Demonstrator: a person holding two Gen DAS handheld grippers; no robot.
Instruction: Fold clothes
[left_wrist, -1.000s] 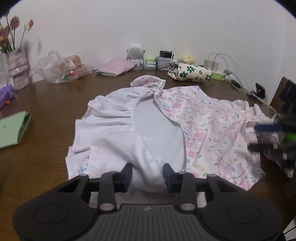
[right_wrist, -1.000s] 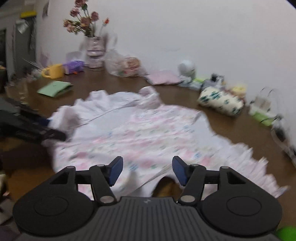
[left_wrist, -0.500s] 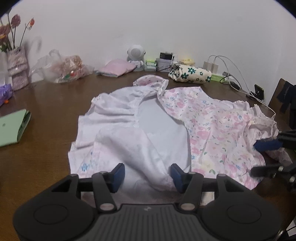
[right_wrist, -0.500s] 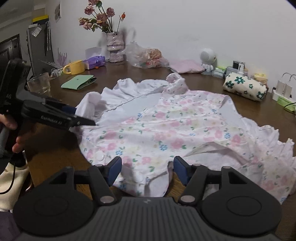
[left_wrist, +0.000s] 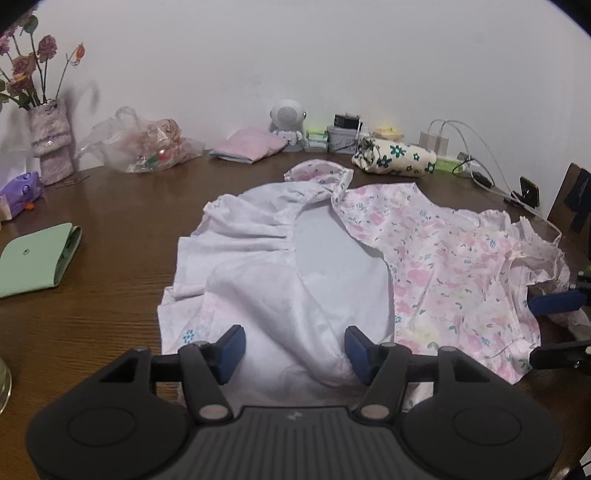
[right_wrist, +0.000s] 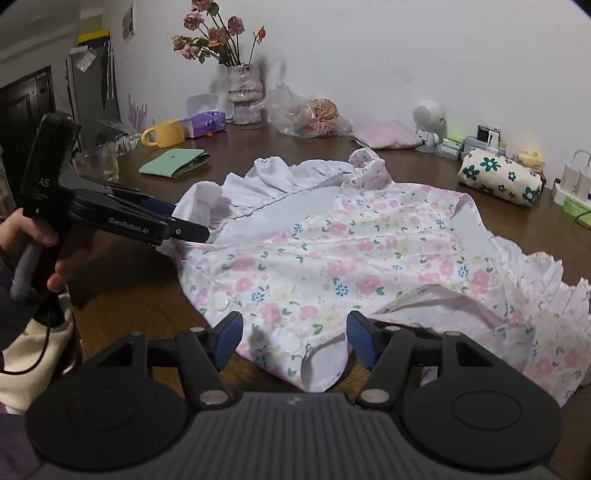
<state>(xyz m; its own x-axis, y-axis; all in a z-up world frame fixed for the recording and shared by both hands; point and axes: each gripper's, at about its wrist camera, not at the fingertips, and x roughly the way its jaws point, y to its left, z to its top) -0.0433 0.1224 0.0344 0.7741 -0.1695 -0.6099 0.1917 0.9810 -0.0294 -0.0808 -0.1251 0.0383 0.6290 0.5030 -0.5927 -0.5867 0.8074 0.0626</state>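
Left wrist view: my left gripper (left_wrist: 291, 350) sits low at the near edge of the pink floral ruffled cotton garment (left_wrist: 436, 266), which lies spread on the dark brown wooden table (left_wrist: 110, 229). Its long axis runs roughly from the near-left hem away to the ruffled collar (left_wrist: 319, 173) at the far side, collar pointing toward the white wall. The left half is turned over, pale lining up; the right half shows the print. Left jaws have just been opening; a hump of white lining rises between them, brushing the right pad, not pinched as far as I can tell. Right wrist view: my right gripper (right_wrist: 293, 338) stands half wide, a folded corner of printed hem between the pads, neither pressing it. The gripper body hides the hem's nearest edge in both views. The garment's right ruffle runs toward the frame edge in the right view. A hand (right_wrist: 22, 232) grips the left tool's handle at frame left. Around: green folded pouch (right_wrist: 173, 162), yellow mug (right_wrist: 164, 133), clear glass (right_wrist: 96, 162), knitted vase of dried roses (right_wrist: 243, 92), crinkled plastic bag (right_wrist: 310, 116), folded pink cloth (right_wrist: 386, 134), small white robot-shaped figure (right_wrist: 428, 123), rolled cream fabric with dark green flowers (right_wrist: 498, 179), white chargers with cables (left_wrist: 439, 138). None of these touches the garment.
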